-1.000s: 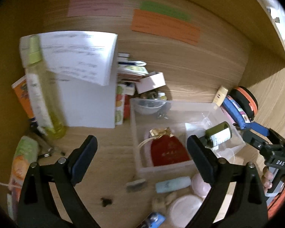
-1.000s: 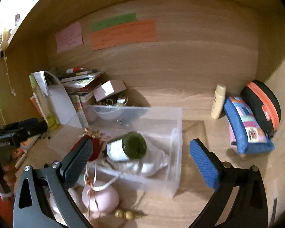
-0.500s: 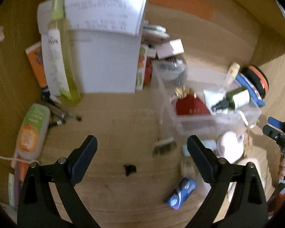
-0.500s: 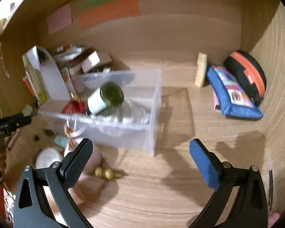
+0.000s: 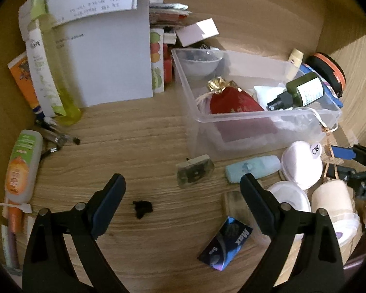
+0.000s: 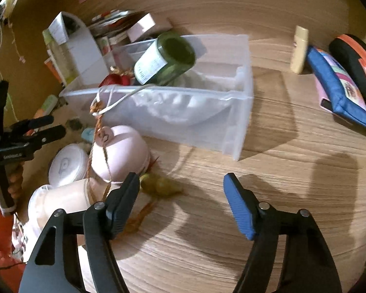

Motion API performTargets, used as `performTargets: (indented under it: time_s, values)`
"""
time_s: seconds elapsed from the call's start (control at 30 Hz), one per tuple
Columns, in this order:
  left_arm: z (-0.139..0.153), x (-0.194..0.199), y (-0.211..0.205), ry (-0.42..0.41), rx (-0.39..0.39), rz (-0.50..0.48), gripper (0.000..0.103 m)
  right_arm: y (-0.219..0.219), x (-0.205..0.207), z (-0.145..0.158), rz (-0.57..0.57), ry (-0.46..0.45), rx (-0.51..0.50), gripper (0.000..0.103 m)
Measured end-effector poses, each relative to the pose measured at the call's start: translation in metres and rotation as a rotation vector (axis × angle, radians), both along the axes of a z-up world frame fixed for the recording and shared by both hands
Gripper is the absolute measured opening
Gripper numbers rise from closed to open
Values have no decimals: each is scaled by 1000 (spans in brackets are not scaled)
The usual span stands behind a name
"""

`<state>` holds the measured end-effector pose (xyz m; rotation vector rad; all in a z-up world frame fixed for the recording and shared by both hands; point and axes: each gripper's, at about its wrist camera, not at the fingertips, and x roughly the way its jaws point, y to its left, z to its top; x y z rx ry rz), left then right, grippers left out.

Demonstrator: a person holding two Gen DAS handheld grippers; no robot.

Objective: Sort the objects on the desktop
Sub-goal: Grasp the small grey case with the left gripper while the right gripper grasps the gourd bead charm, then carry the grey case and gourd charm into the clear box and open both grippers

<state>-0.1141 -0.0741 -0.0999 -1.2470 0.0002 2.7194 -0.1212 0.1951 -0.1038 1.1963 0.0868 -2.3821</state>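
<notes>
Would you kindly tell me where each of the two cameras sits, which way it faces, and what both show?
Left wrist: sits on the left gripper, angled down at the wooden desk; its open black fingers frame a small black scrap, and the right gripper shows at the right edge.
Right wrist: sits on the right gripper, angled down at bare desk; its jaws are closing on nothing, and the left gripper shows at the left edge.
Shared: the clear plastic bin, green bottle, and pink round case.

You've brought both grippers down toward the table (image 5: 146,146). Your right gripper (image 6: 180,202) now has its jaws closing over bare wood, beside the gold beads (image 6: 158,185). Your left gripper (image 5: 180,195) hangs lower, jaws wide.
</notes>
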Motion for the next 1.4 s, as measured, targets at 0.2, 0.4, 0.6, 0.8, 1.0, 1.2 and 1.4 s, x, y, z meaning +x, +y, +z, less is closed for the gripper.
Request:
performTargets:
  time_s: [0.2,0.4,0.6,0.8,1.0,1.2,1.4]
  values:
    - [-7,-8,3,-28,2,4,96,-12,2,-5,39,-1,35,57]
    - [-12,-13,7,-52,6,4,83,-25,10,-8,81,48,117,42]
    - [-17,-21,9,-73,32,14,68,-29,13,-7,101,64,145,39]
    - [-18,-25,11,-68,69,21,51,-25,14,-7,92,61,135,39]
    - [-19,-23,9,-60,75,35,43,-19,14,-6,73,51,109,38]
    - [-17,-22,5,-51,96,34,38,-16,15,-2,53,67,101,38]
    - [-16,-18,-9,-47,143,53,38,-12,17,6,31,95,108,38]
